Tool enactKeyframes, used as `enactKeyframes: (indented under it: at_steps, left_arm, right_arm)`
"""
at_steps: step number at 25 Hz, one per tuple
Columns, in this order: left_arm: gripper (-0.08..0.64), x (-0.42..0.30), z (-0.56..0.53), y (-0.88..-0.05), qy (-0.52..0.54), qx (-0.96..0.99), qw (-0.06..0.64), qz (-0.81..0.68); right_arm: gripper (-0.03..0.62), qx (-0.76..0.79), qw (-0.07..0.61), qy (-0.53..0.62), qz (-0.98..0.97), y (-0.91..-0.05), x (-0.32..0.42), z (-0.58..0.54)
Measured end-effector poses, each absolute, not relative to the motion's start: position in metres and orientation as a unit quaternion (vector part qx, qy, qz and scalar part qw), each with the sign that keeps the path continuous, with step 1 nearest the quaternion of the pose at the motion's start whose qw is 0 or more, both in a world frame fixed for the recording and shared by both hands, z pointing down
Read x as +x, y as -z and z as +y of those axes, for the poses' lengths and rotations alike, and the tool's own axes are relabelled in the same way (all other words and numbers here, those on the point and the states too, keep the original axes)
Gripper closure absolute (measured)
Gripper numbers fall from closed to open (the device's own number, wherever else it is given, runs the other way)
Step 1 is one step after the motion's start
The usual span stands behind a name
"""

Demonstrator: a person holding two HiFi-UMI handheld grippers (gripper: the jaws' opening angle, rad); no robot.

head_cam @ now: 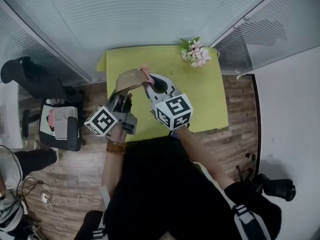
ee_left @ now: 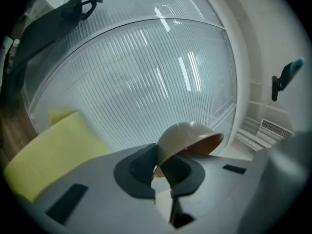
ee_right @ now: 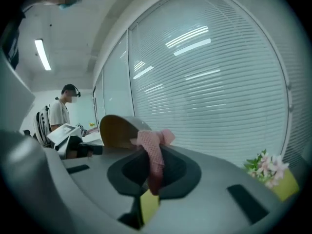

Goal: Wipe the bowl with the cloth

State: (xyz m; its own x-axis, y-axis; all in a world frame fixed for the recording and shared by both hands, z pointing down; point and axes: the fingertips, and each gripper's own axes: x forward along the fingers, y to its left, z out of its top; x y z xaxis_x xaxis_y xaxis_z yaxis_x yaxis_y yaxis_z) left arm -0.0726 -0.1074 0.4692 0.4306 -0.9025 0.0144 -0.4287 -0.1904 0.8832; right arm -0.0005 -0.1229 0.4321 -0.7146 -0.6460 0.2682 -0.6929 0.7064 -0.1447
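Nearest: left tool (ee_left: 161,172) clamped on bowl (ee_left: 187,138) rim, bowl held tipped above surface (head_cam: 200,94) | right tool (ee_right: 151,174) pinching cloth (ee_right: 153,152) at bowl's 3 o'clock, contact unclear | I judge both pickups done, wiping still to do.

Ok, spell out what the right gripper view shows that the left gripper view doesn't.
Only the right gripper view: the pink cloth pinched in the right tool, the flowers at lower right, and a person standing far back. Only the left gripper view: the left tool shut on the rim of the bowl, and a vent grille at right. Both: the bowl, the yellow-green table and the slatted blinds behind.
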Motion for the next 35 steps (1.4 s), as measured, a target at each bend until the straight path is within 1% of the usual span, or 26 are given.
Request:
enactKeyframes:
  at_steps: [4,7,12,15,19,21,28,35]
  left_arm:
    - [0.540,-0.075,-0.103,-0.480,0.294,0.692,0.481,-0.451]
    - [0.540,-0.080,-0.103,-0.481,0.271,0.708,0.460,-0.462]
    - [0.540,-0.098,-0.103,-0.488,0.271,0.708,0.452,-0.469]
    - [0.546,-0.111,-0.108,-0.488,0.254,0.718,0.427,-0.487]
    - [0.546,-0.120,-0.110,-0.508,0.130,0.745,0.369,-0.541]
    - [0.546,-0.115,-0.110,-0.529,0.075,0.747,0.363,-0.553]
    - [0.545,-0.080,-0.107,-0.623,-0.067,0.734,0.415,-0.533]
    - [0.545,-0.056,-0.086,-0.726,-0.156,0.696,0.497,-0.495]
  right_arm:
    - [0.568,0.330,0.087,-0.204,-0.917,-0.445,-0.004,-0.117]
    - [0.567,0.297,0.087,-0.262,-0.914,-0.456,-0.006,-0.111]
    - [0.568,0.196,0.155,-0.307,-0.919,-0.482,-0.019,-0.083]
    - [0.569,0.176,0.174,-0.303,-0.920,-0.496,-0.002,-0.076]
    - [0.568,0.235,0.149,-0.281,-0.918,-0.494,0.033,-0.093]
    - [0.566,0.267,0.135,-0.270,-0.915,-0.492,0.046,-0.102]
    - [0.565,0.320,0.122,-0.256,-0.904,-0.496,0.065,-0.109]
    - [0.565,0.327,0.129,-0.265,-0.898,-0.508,0.070,-0.105]
